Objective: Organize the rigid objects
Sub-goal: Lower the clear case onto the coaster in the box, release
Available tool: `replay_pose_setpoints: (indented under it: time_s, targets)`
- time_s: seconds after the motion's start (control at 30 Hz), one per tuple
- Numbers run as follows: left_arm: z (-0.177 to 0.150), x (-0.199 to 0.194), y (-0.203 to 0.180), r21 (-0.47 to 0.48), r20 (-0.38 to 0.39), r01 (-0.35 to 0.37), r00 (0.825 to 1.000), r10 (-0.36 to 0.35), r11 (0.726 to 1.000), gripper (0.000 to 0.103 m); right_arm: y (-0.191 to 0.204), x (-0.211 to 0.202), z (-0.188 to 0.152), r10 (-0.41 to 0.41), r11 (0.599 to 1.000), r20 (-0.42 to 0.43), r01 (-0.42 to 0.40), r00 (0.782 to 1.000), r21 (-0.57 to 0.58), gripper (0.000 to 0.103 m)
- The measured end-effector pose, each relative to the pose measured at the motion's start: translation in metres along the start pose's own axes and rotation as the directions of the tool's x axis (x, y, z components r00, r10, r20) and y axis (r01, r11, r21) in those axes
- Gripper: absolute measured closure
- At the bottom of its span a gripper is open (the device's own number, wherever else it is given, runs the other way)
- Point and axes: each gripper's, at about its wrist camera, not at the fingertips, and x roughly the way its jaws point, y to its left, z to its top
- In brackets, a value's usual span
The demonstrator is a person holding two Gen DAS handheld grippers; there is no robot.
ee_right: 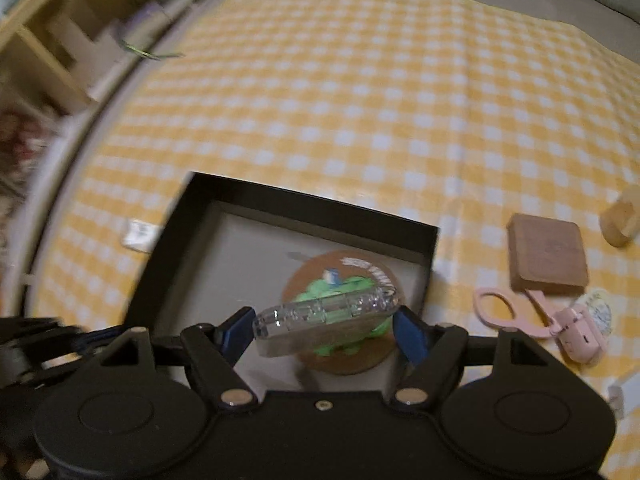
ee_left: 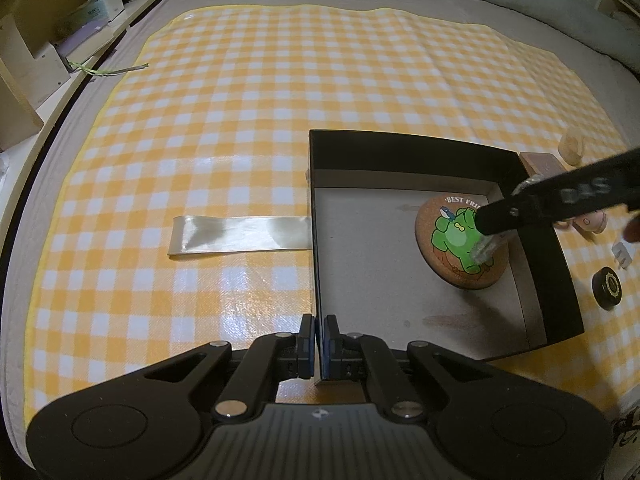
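While the left gripper [ee_left: 319, 344] pinches the black box's [ee_left: 560, 280] near wall, the right gripper [ee_right: 326, 330] holds a clear plastic case [ee_right: 326, 314] end-to-end above the frog coaster [ee_right: 344, 344]. The case looks light, stiff and slick; gripping its ends seems prudent.

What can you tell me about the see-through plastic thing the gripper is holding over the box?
The clear plastic case is long, with rounded ends and a row of little compartments along it. It looks hard and shiny. The right gripper clamps it end to end between blue pads, lying crosswise and slightly tilted. It hangs above the frog coaster inside the black box. Whether it touches the coaster is unclear.
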Motion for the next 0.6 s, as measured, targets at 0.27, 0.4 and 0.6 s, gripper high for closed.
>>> replay_pose_setpoints:
  time_s: [0.27,0.4,0.6]
  targets:
    - [0.001,0.001,0.000,0.001,-0.002,0.009,1.000,-0.009,1.000,0.098,0.010,0.021,0.012,-0.077,0.997,0.005,0.078,0.997,-0.016,0.023]
    - [0.002,0.002,-0.001,-0.001,-0.002,0.014,1.000,-0.014,1.000,0.098,0.013,0.020,0.013,-0.070,0.997,0.028,0.071,0.997,-0.034,0.016]
    - [0.002,0.002,-0.001,-0.002,-0.003,0.014,1.000,-0.014,1.000,0.098,0.010,0.014,0.021,-0.060,0.997,0.072,0.062,0.996,-0.034,0.017]
